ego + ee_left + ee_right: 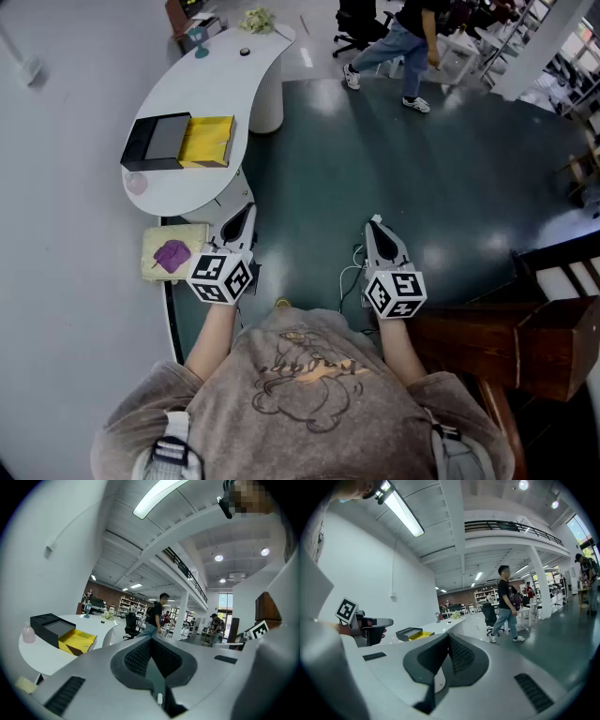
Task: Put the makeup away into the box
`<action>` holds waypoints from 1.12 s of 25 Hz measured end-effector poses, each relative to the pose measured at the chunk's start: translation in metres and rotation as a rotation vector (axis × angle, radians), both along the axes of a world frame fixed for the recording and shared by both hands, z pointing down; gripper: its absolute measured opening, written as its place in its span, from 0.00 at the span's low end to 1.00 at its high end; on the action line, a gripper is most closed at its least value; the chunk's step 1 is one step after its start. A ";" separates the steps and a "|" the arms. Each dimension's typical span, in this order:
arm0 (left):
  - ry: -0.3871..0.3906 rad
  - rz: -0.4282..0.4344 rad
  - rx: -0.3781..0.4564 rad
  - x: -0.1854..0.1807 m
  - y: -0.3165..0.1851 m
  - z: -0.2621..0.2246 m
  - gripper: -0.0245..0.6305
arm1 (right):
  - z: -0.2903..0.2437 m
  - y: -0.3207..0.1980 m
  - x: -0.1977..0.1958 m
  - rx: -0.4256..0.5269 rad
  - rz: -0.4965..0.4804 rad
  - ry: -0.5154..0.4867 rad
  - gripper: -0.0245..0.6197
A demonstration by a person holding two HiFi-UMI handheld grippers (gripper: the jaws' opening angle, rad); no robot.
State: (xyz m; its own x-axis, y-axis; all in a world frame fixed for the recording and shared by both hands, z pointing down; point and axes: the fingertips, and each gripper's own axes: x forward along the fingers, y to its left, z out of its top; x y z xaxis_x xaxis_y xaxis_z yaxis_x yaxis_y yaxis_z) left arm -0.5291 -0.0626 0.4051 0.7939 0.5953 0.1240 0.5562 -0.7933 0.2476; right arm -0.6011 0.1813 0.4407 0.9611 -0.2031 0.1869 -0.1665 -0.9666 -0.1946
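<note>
Both grippers are held close to the body, roughly level, aimed forward.

Left gripper (246, 217): jaws pressed together, nothing between them. Right gripper (376, 229): likewise clenched and empty. This reads as a carrying pose. Work on the task looks not yet begun, and the table seems beyond reach from here.

Just beside the left gripper lies a cream pad (159, 246) with a purple thing (172, 254) on it. What it is, and what the pad rests on, is unclear.

Beyond is a white curved table (202, 89). At its near end a pink bottle (137, 183), likely the makeup, stands just beside the box (164, 141). The box lies open, black half and yellow half side by side, so probably ready to receive.

The items at the table's far end are too small to name. A person (403, 42) crosses the dark floor (422, 187) well beyond.
</note>
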 end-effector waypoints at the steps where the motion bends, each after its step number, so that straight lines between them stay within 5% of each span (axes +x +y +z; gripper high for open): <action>1: 0.002 -0.004 0.002 0.001 -0.001 0.001 0.07 | 0.001 0.000 0.001 -0.001 -0.002 0.000 0.04; 19: 0.017 0.078 0.006 0.041 -0.003 0.013 0.07 | 0.024 -0.017 0.019 0.015 0.094 -0.024 0.04; 28: 0.016 0.083 0.007 0.092 0.012 0.020 0.07 | 0.025 -0.002 0.072 0.022 0.108 -0.010 0.04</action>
